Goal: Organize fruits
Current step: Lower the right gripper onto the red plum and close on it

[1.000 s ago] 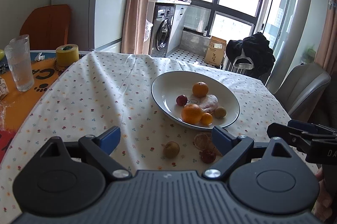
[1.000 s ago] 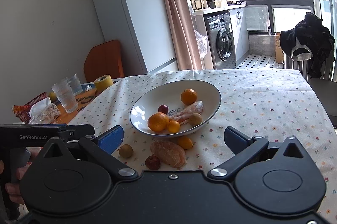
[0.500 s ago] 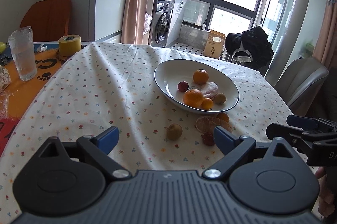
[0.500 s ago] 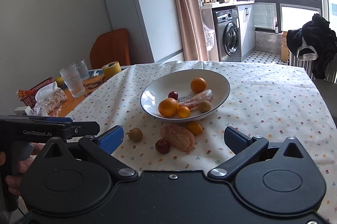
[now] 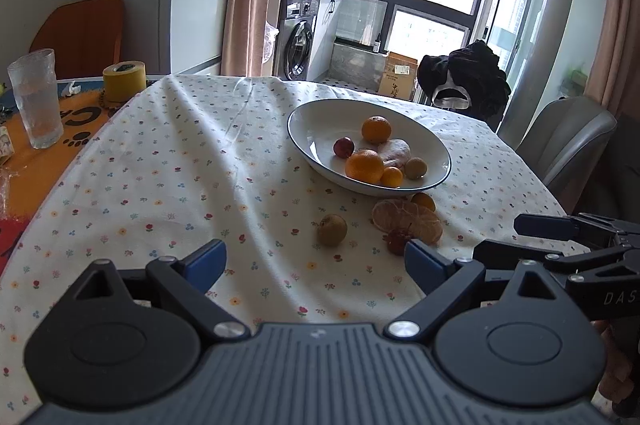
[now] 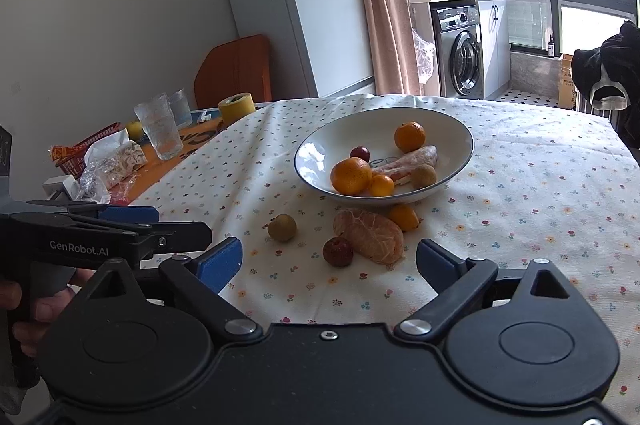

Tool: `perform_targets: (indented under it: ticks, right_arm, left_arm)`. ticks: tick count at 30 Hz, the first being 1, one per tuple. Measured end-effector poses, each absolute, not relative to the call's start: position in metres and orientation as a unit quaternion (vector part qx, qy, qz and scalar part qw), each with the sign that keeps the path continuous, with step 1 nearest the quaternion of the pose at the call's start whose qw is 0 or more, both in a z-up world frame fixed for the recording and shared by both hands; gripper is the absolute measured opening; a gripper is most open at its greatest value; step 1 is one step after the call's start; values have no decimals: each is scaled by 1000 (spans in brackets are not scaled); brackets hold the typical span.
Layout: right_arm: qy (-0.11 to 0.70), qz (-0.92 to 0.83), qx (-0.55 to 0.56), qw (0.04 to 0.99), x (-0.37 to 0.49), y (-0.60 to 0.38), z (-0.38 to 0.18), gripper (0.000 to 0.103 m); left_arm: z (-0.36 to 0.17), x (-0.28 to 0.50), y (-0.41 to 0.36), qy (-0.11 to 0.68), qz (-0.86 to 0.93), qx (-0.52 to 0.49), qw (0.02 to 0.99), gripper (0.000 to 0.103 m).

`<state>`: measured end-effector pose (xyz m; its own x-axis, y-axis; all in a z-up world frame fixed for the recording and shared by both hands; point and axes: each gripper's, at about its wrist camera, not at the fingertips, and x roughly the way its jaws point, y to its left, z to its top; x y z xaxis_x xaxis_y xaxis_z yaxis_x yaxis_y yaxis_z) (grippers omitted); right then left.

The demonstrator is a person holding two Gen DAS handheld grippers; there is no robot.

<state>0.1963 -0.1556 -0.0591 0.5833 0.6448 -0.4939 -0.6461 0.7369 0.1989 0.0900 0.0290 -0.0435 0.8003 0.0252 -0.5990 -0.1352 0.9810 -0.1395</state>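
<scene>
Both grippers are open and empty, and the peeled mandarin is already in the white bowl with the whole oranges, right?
Not quite. The right wrist view shows the peeled mandarin on the floral tablecloth, in front of the white bowl, not in it. The left gripper and right gripper are indeed open and empty.

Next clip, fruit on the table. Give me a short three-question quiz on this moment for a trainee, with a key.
1. True or false: the left gripper holds a fruit.
2. How many fruits lie on the tablecloth outside the bowl?
3. Which loose fruit touches the peeled orange on its near side? A. red fruit B. brown fruit C. neither

Key
1. False; both it and the right gripper are open and empty.
2. Four; the small orange sits against the bowl.
3. A
</scene>
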Motion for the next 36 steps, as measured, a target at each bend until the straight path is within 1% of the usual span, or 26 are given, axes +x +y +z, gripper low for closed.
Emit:
perform_targets:
  ticks: [2,12,18,22,26,31,33,35,36]
  right_arm:
    - [282,365,-4,887,199,-151,-62,84]
    - [298,368,-2,881,216,-140,-75,65]
    - [309,372,-4,876,227,-132,-81,57]
    - [317,373,-7,872,233,-125,-86,49]
    - [324,372,-9,870,239,-120,-92,45]
    - [332,373,-13,866,244,-111,-99,44]
    - [330,370,-15,868,244,-110,-100,40]
    - [331,367,-13,869,247,-111,-100,22]
    - [335,368,-5,867,248,-114,-100,22]
  left_arm:
    - [-46,92,31,317,43,-89,943,95]
    - [-57,101,40,320,42,-99,941,92]
    - [-61,108,41,320,37,-100,941,88]
    - [-63,111,43,321,34,-104,941,81]
    - [-67,115,46,323,34,-106,940,79]
    - [-71,120,49,326,31,-113,938,75]
    - [-73,123,49,327,28,-113,938,73]
    - [-74,127,48,328,25,-112,938,71]
    - [-75,129,48,329,24,-112,937,69]
